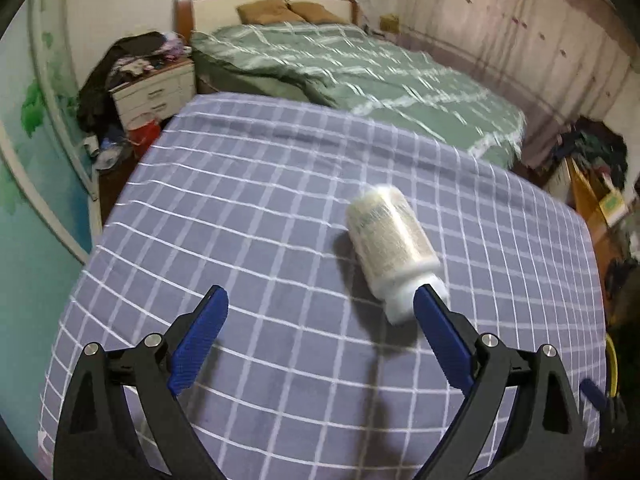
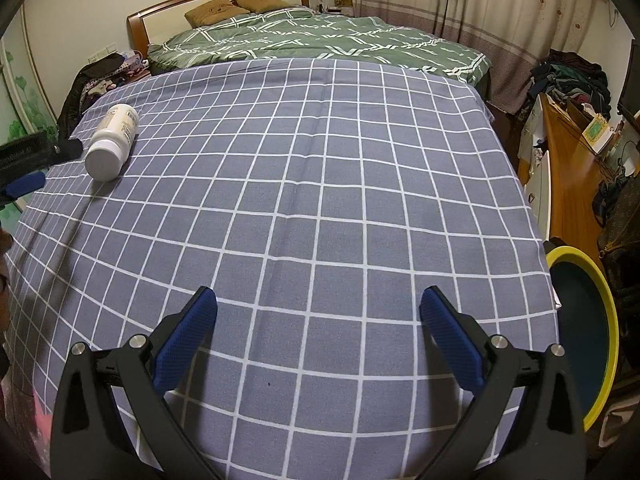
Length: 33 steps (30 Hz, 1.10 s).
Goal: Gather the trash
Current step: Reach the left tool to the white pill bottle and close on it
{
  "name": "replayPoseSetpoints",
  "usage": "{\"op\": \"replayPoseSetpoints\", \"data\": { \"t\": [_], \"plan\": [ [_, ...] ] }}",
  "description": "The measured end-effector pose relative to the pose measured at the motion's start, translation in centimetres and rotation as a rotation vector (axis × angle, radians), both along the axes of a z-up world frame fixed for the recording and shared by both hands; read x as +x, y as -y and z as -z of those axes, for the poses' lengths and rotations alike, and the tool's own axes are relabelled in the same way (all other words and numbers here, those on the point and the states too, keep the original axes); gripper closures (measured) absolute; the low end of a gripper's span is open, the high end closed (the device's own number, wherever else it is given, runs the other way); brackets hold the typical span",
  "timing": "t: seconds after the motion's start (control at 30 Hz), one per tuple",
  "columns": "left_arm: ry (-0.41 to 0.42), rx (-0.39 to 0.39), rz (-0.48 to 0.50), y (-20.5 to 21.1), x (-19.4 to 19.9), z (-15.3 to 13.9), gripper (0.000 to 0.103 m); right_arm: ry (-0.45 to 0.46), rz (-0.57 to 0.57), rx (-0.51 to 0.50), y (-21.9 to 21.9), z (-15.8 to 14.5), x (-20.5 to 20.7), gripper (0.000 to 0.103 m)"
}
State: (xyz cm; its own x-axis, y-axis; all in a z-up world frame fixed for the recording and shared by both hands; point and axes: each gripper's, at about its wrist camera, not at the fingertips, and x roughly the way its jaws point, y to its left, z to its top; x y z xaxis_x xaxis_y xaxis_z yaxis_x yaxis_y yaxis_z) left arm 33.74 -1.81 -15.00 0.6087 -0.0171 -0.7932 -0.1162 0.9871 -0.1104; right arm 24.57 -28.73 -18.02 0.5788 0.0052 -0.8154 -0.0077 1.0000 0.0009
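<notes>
A white plastic bottle (image 1: 390,246) lies on its side on the blue checked cloth (image 1: 260,208), cap end towards me. My left gripper (image 1: 320,300) is open above the cloth; its right fingertip (image 1: 426,298) is at the bottle's cap, with the bottle outside the gap. In the right wrist view the same bottle (image 2: 112,140) lies at the far left of the cloth (image 2: 320,184), with the left gripper's fingers (image 2: 24,184) just left of it. My right gripper (image 2: 318,304) is open and empty over the cloth's near part, far from the bottle.
A yellow-rimmed bin (image 2: 588,320) with a dark inside stands at the cloth's right edge. A bed with a green quilt (image 2: 320,40) lies behind. A cluttered nightstand (image 1: 156,88) is at the left, a wooden desk (image 2: 568,176) with clothes at the right.
</notes>
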Motion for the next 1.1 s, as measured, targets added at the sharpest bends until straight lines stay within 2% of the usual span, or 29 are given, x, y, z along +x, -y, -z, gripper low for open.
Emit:
{"op": "replayPoseSetpoints", "data": {
  "t": [0.2,0.3,0.43,0.5,0.57,0.63,0.7,0.73,0.8,0.87,0.97,1.1],
  "plan": [
    [-0.009,0.035,0.057,1.9,0.9,0.0,0.007,0.0,0.0,0.0,0.0,0.0,0.0,0.005],
    [-0.019,0.012,0.076,2.3,1.7,0.0,0.007,0.0,0.0,0.0,0.0,0.0,0.0,0.005],
    [0.007,-0.04,0.096,2.1,2.5,-0.5,0.005,0.0,0.0,0.0,0.0,0.0,0.0,0.005],
    [0.027,-0.018,0.12,2.1,2.7,-1.0,0.005,0.0,0.0,0.0,0.0,0.0,0.0,0.005],
    [0.068,0.054,0.224,2.6,2.8,-2.1,0.005,0.0,0.0,0.0,0.0,0.0,0.0,0.005],
    [0.071,0.188,0.396,3.8,2.9,-2.5,0.005,0.0,0.0,0.0,0.0,0.0,0.0,0.005],
    [0.08,0.303,0.519,4.7,2.8,-2.7,0.005,0.0,0.0,0.0,0.0,0.0,0.0,0.005],
    [0.08,0.323,0.571,4.9,2.9,-2.8,0.005,0.0,0.0,0.0,0.0,0.0,0.0,0.005],
    [0.078,0.312,0.609,4.8,3.6,-3.1,0.005,0.0,0.0,0.0,0.0,0.0,0.0,0.005],
    [0.073,0.269,0.647,4.6,4.7,-3.1,0.005,0.0,0.0,0.0,0.0,0.0,0.0,0.005],
    [0.036,0.246,0.707,4.8,6.1,-2.2,0.005,0.0,0.0,0.0,0.0,0.0,0.0,0.005],
    [0.029,0.265,0.767,5.5,6.3,-1.0,0.005,0.0,0.0,0.0,0.0,0.0,0.0,0.005]
  ]
}}
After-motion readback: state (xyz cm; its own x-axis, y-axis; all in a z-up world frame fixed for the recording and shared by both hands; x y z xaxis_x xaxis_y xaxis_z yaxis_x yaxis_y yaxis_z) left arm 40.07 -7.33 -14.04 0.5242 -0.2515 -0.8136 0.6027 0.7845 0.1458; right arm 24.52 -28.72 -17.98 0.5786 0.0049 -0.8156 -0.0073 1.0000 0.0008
